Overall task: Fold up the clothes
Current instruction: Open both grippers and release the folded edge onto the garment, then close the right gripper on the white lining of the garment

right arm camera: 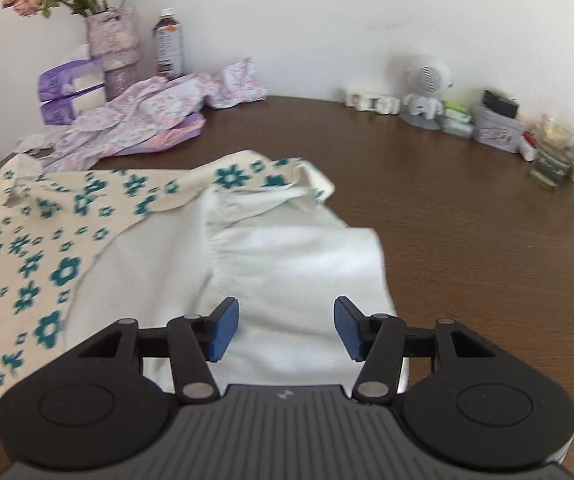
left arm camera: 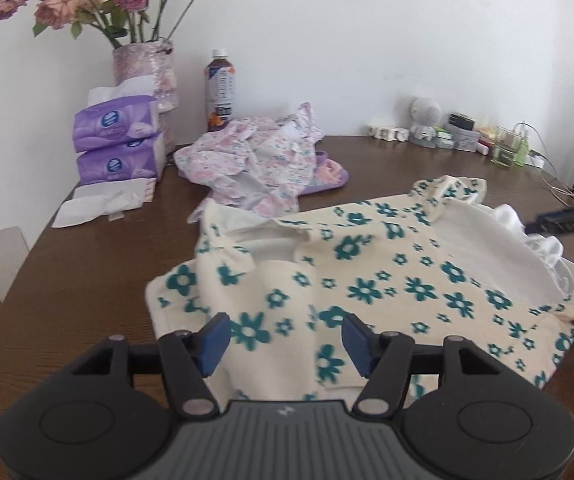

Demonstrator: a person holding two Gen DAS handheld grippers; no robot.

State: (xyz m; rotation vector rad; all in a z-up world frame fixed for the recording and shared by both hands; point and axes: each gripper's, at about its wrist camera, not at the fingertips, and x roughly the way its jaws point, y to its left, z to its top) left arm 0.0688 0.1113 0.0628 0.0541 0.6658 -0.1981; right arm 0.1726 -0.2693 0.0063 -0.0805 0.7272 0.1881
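A cream garment with teal flowers (left arm camera: 387,280) lies spread on the brown table (left arm camera: 87,280), partly folded over so its plain white inner side (right arm camera: 287,264) shows. My left gripper (left arm camera: 285,344) hovers open over its near left edge, nothing between the blue pads. My right gripper (right arm camera: 285,328) is open above the white part at the garment's right end (right arm camera: 159,280). The right gripper's tip (left arm camera: 567,216) shows at the far right in the left wrist view. A crumpled pink floral garment (left arm camera: 255,160) (right arm camera: 147,120) lies behind.
Two purple tissue packs (left arm camera: 119,140), a loose tissue (left arm camera: 103,204), a vase of dried roses (left arm camera: 147,72) and a bottle (left arm camera: 219,88) stand at the back left. A small white figurine (right arm camera: 427,88), boxes and cables (left arm camera: 559,184) line the back right. Bare table (right arm camera: 487,240) stretches right of the garment.
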